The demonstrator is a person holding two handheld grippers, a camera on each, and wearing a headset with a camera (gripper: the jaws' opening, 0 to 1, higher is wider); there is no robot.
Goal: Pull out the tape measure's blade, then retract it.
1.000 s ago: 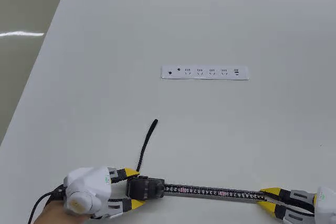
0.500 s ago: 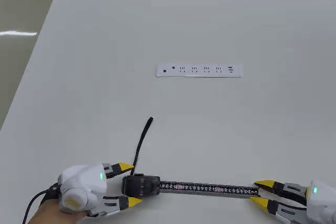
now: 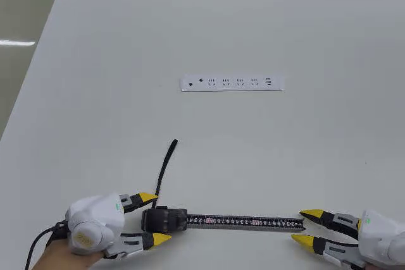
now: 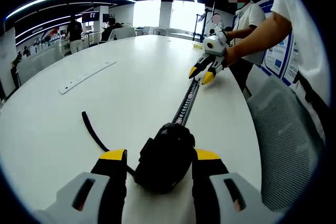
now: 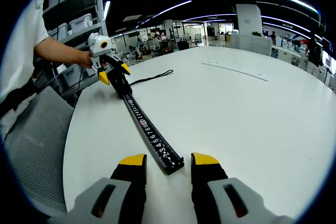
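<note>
The tape measure (image 3: 166,220), a black case, sits between the left gripper's (image 3: 154,219) jaws, which are clenched on its two sides; in the left gripper view the case fills the gap between the yellow tips. Its blade (image 3: 245,222) is drawn out and lies flat on the tabletop (image 3: 285,150), running straight from the left jaws to the right gripper (image 3: 307,226). The blade's end stops just at the mouth of the right jaws. In the right gripper view it lies between the two yellow tips and slightly ahead of them, touching neither. Those jaws stand apart, grasping nothing.

A thin black strap (image 3: 166,169) leaves the case beside the left gripper's far jaw and lies on the tabletop, pointing away from the person. Well beyond both pairs of jaws, a white power strip (image 3: 231,83) lies flat, roughly parallel to the blade.
</note>
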